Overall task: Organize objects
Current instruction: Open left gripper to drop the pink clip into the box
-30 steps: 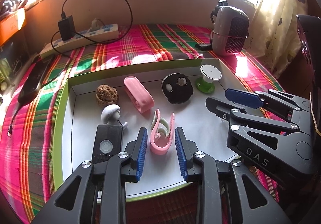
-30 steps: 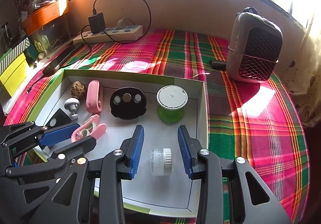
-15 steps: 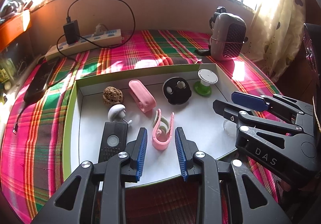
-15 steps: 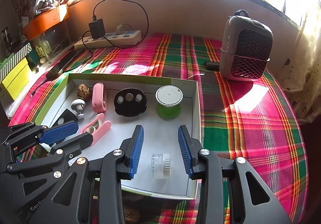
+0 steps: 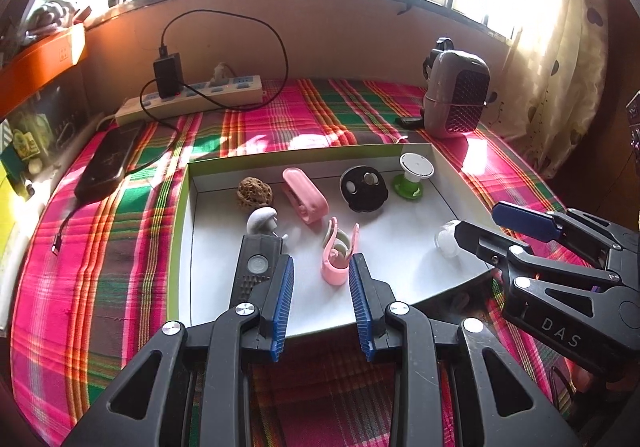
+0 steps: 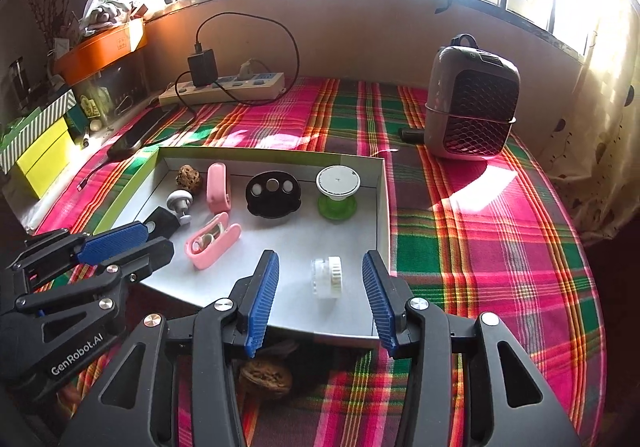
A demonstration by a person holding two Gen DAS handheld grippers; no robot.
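Since the earlier frames both grippers have drawn back from the tray (image 6: 382, 203), so more of the plaid cloth (image 6: 480, 239) shows beneath them, and the right gripper's pads stand wider.

The left gripper (image 5: 320, 287) angles down over the tray's near edge, pads apart and holding nothing; the pink clip (image 5: 337, 253) lies just ahead between its tips, untouched, with a black remote-like device (image 5: 258, 267) beside its left finger. "GenRobot.AI" is printed on its body as seen from the right wrist.

The right gripper (image 6: 320, 285) tilts down likewise, its jaws opening; the small clear spool (image 6: 327, 277) lies on the tray floor between them, free of both pads. "DAS" reads on its side.

Farther ahead sit a green-based reel (image 6: 337, 191) and a black holder (image 6: 273, 193). Beyond the tray: a power strip (image 6: 224, 87), a grey heater (image 6: 472, 103), a barred window.
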